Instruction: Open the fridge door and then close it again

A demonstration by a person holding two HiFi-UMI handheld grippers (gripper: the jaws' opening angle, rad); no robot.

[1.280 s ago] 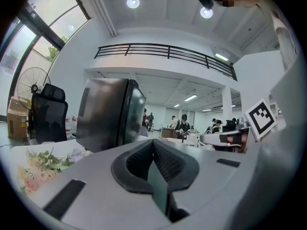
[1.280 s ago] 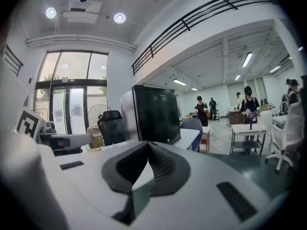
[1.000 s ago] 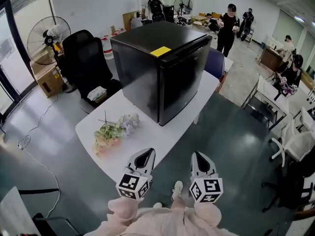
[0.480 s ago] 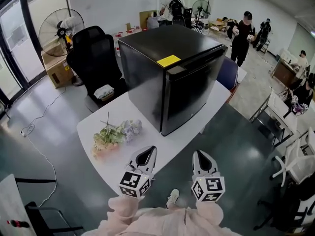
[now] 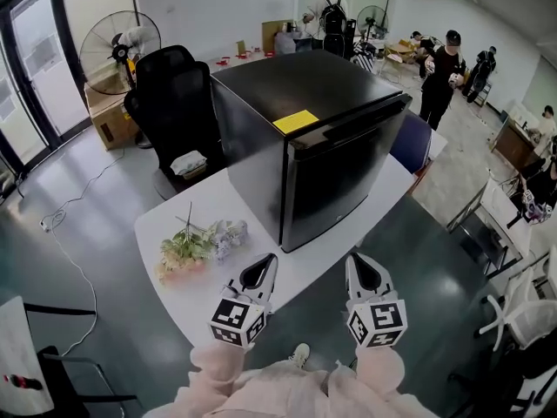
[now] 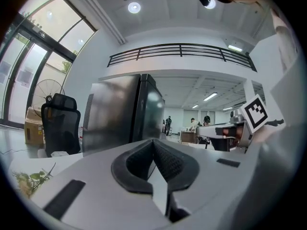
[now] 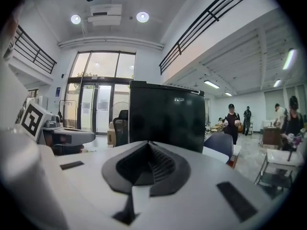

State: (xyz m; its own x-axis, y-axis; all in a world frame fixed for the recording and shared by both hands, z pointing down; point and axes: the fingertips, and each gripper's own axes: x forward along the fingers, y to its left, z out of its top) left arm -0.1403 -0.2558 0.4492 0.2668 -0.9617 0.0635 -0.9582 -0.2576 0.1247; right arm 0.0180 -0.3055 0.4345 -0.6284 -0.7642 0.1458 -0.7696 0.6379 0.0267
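A black mini fridge (image 5: 305, 138) stands on a white table (image 5: 218, 207), its door (image 5: 344, 177) closed and facing me, a yellow note (image 5: 296, 121) on its top. My left gripper (image 5: 263, 264) and right gripper (image 5: 359, 262) hover side by side at the table's near edge, short of the fridge. Both are shut with nothing between the jaws. The left gripper view shows the fridge (image 6: 122, 114) ahead beyond my left gripper (image 6: 153, 143). In the right gripper view the fridge door (image 7: 165, 116) fills the middle beyond my right gripper (image 7: 147, 146).
A bunch of artificial flowers (image 5: 196, 246) lies on the table left of the grippers. A black office chair (image 5: 174, 103) and a standing fan (image 5: 117, 46) are behind the table at left. Several people stand at the back right. Chairs and desks (image 5: 513, 303) line the right side.
The view has shifted so the fridge and table sit a little further right and nearer. Both grippers keep their places side by side, still shut, a little closer to the table's edge.
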